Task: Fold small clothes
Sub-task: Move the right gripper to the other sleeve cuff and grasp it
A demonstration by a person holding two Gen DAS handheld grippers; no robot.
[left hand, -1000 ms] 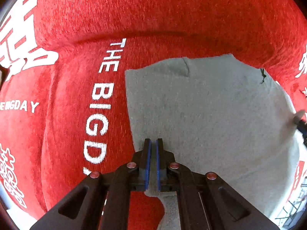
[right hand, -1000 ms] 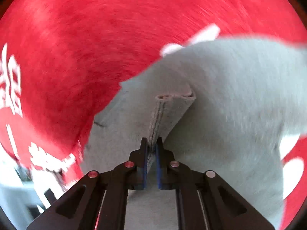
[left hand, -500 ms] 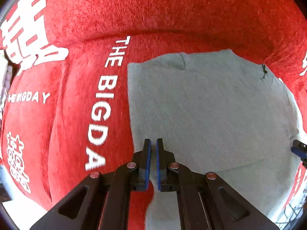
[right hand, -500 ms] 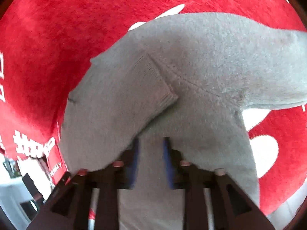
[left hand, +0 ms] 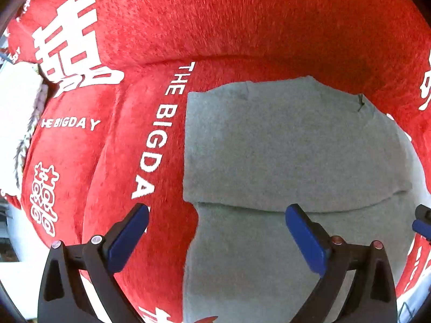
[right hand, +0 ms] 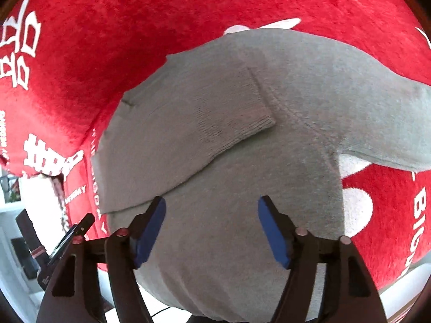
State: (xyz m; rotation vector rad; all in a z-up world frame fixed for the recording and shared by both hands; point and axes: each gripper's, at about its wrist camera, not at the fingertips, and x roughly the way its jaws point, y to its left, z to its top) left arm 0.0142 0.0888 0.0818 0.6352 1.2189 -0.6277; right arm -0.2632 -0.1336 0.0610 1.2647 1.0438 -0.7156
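Observation:
A small grey knit sweater (left hand: 291,148) lies flat on a red plush sofa cover (left hand: 215,21). One sleeve, with its ribbed cuff (right hand: 237,123), is folded across the body (right hand: 229,228); the other sleeve (right hand: 377,113) sticks out to the right. My left gripper (left hand: 216,230) is open and empty, just above the sweater's near left edge. My right gripper (right hand: 211,224) is open and empty above the sweater's body, just short of the folded sleeve. The right gripper's blue tip shows at the right edge of the left wrist view (left hand: 421,222).
The red cover carries white print, "THE BIG DAY" (left hand: 159,134) beside the sweater's left edge. The sofa back rises behind the sweater. A white cushion or throw (left hand: 16,123) lies at the far left. The left gripper's black body (right hand: 64,239) shows low left in the right wrist view.
Both grippers have opened and let go of the sweater. The right gripper laid the sleeve across the body and drew back; the left gripper also pulled back a little.

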